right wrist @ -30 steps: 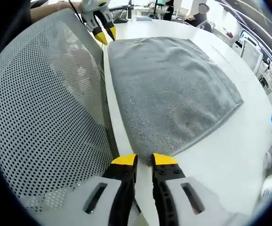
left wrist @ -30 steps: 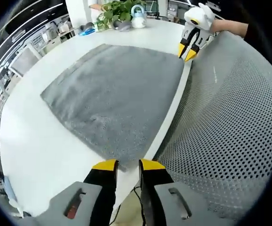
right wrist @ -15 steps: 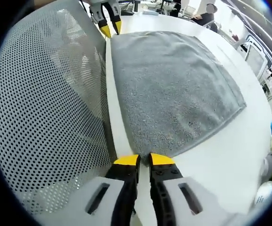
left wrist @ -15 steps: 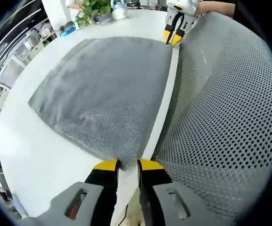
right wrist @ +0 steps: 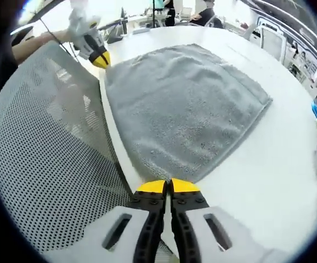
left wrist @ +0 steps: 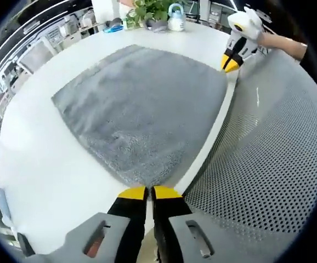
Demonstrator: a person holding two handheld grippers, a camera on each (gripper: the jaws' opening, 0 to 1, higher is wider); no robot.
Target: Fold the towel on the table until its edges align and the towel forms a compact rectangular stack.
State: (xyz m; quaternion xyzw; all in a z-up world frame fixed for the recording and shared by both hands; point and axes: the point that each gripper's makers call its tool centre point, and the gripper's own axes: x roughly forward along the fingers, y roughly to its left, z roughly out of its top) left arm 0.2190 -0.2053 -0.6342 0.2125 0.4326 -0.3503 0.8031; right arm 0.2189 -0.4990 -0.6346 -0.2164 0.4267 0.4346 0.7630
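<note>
A grey towel [left wrist: 142,118] lies spread flat on a white table [left wrist: 43,181], reaching away from both tools toward the far side of the tabletop. In the left gripper view, the left gripper [left wrist: 149,193] sits at the towel's nearest corner with its yellow-tipped jaws pressed together; the corner meets the tips, but whether fabric is pinched between them cannot be told. Far ahead and to the right of that tool, the right gripper [left wrist: 231,64] rests at the towel's other near-edge corner, carried by a hand [left wrist: 279,43]. In the right gripper view, the right gripper's jaws are likewise drawn together at the towel corner directly in front, and again a grip on the cloth cannot be confirmed. The left gripper [right wrist: 100,58] appears ahead and to the left there, at the opposite corner of the same edge. A grey perforated mesh chair back [right wrist: 43,159] stands just beside the table edge, along the near side of the towel. A potted plant [left wrist: 150,11] and a pale blue kettle [left wrist: 175,16] stand at the far end of the table, well apart from the towel.
</note>
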